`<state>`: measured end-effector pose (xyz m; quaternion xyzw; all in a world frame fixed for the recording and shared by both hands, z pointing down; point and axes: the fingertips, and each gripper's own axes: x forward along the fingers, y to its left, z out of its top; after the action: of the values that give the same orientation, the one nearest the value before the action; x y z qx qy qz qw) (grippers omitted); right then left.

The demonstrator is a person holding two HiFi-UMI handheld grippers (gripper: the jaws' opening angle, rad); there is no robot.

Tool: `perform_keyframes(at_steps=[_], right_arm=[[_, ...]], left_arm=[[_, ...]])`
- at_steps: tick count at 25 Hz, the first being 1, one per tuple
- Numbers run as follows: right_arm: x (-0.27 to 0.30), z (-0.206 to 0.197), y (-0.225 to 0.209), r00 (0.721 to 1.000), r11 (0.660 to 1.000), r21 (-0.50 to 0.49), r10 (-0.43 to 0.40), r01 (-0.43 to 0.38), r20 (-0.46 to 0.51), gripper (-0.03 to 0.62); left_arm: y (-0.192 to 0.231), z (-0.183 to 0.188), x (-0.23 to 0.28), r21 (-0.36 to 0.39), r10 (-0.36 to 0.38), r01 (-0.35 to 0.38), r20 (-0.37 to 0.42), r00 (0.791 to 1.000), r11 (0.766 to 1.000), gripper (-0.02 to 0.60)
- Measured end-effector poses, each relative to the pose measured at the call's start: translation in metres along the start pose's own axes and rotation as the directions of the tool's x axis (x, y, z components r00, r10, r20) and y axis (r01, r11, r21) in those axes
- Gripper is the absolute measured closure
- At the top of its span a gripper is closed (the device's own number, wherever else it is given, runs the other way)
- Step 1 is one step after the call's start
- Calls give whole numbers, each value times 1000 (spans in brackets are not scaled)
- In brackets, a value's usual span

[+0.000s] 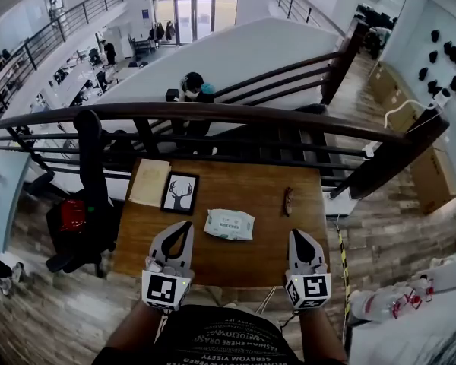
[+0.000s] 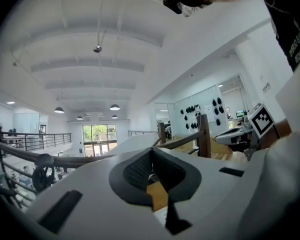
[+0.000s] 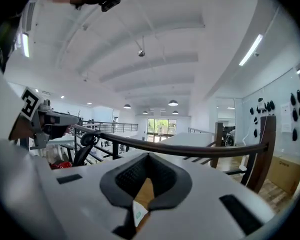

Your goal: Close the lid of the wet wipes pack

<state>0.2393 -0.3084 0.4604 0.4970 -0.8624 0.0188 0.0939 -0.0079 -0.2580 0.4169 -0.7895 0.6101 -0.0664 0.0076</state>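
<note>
The left hand-held gripper point(image 1: 184, 226) and the right hand-held gripper point(image 1: 298, 235) are both clenched with nothing between their jaws: white, smooth plastic shells whose dark, ribbed pads meet at the tips and leave a rounded opening behind them. Each carries a cube with black-and-white square markers near the person's wrist. Both hover over the near edge of the tabletop point(image 1: 243, 263), a rectangular slab of warm brown wood with visible grain. The wet wipes pack point(image 1: 229, 224) lies flat near the middle of the tabletop, ahead of and between the two hand-held grippers and apart from both; it is a soft, pillowy white pouch with faint green print, too small here to tell how its lid sits. Farther back stand a black-framed deer picture point(image 1: 180, 194) and a pale tan sheet point(image 1: 150, 182); a small dark reddish item point(image 1: 288, 200) lies to the right. A dark curved railing point(image 1: 213, 112) runs beyond.
</note>
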Motion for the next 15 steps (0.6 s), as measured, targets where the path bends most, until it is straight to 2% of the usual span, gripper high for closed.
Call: perform_keyframes(at_steps=[7, 15], right_arm=[[-34, 21, 10, 998, 998, -45, 37, -35, 43, 582], [-55, 32, 18, 996, 997, -44, 70, -68, 63, 582]], left_arm=[[-14, 10, -22, 5, 13, -14, 26, 1000, 1000, 555], [-28, 9, -43, 8, 18, -18, 4, 1000, 1000, 555]])
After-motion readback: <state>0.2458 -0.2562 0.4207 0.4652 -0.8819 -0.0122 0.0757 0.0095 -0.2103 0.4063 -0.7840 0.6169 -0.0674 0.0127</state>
